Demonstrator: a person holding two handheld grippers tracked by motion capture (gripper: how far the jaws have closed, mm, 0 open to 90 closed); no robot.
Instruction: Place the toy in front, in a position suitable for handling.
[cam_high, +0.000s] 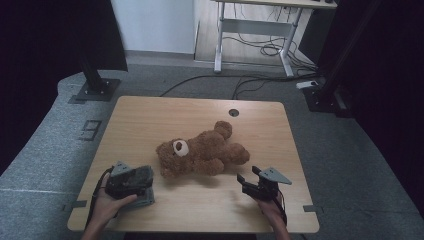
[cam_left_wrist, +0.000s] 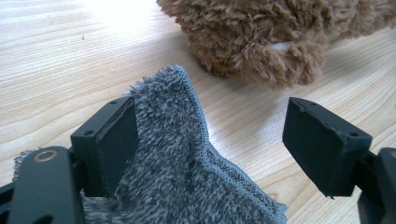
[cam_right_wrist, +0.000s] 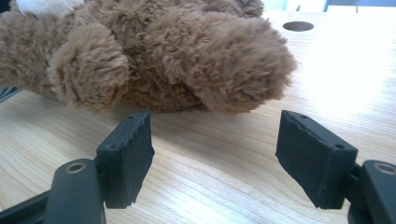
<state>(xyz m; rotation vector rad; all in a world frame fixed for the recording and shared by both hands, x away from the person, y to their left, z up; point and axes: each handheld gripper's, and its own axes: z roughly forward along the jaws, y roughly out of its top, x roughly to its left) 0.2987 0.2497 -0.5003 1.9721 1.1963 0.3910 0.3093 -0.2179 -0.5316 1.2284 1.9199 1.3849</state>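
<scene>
A brown teddy bear (cam_high: 202, 152) lies on its side in the middle of the wooden table (cam_high: 150, 115). My left gripper (cam_high: 146, 178) sits at the front left, close to the bear's head, over a grey fuzzy cloth (cam_high: 142, 201). In the left gripper view the cloth (cam_left_wrist: 173, 154) rises in a fold against the left jaw; the left gripper (cam_left_wrist: 210, 140) is open, and the right jaw stands well clear of the cloth. The bear (cam_left_wrist: 252, 37) is just ahead. My right gripper (cam_high: 248, 175) is open at the front right. The right gripper (cam_right_wrist: 215, 154) faces the bear's leg (cam_right_wrist: 219, 60) with bare table between the jaws.
A round cable hole (cam_high: 234, 112) sits near the table's far edge, also visible in the right gripper view as the hole (cam_right_wrist: 298, 26). Beyond the table are a grey floor with cables, a black stand base (cam_high: 95, 90) at the left and a desk frame (cam_high: 255, 30).
</scene>
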